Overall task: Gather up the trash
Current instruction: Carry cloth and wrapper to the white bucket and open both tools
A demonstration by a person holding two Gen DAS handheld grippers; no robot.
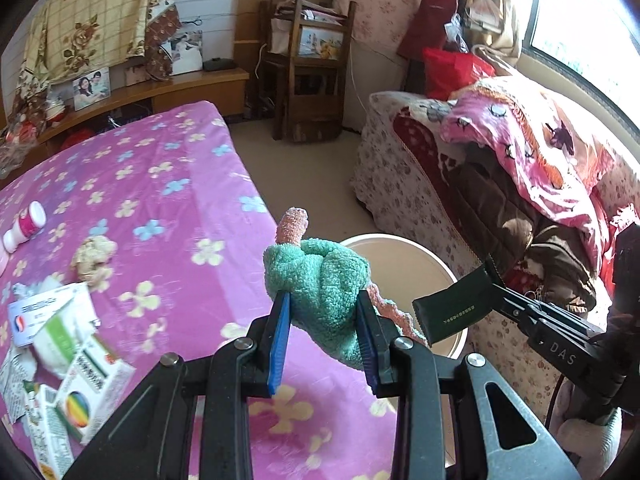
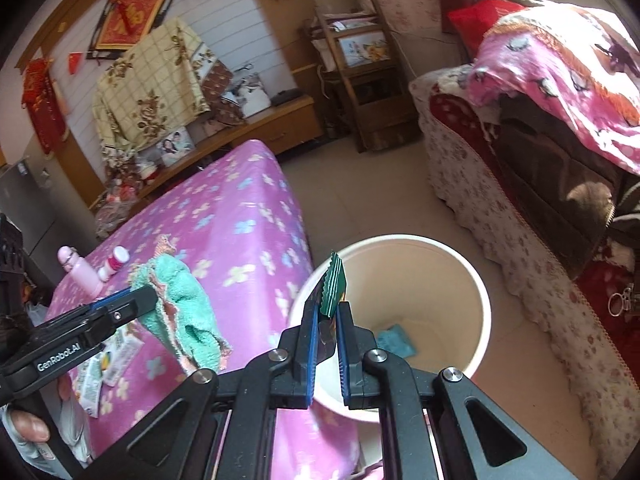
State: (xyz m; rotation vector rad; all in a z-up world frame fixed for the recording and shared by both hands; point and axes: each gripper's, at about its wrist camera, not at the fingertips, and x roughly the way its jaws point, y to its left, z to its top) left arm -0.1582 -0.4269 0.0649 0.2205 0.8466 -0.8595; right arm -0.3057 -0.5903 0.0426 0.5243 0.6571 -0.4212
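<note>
Carrying step: the left tongs [image 1: 324, 312] pinch a green fuzzy sock [image 1: 320, 280] at frame centre; the right tongs [image 2: 328, 320] pinch a dark green sachet [image 2: 333, 290] above the cream bin [image 2: 476, 280]. Next, release both over its mouth.

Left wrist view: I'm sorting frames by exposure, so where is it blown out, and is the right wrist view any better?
Left wrist view: window at upper right burnt white, glare washing the pink blanket. Right wrist view: blanket also overexposed, bucket evenly lit; both bend straight lines.
</note>
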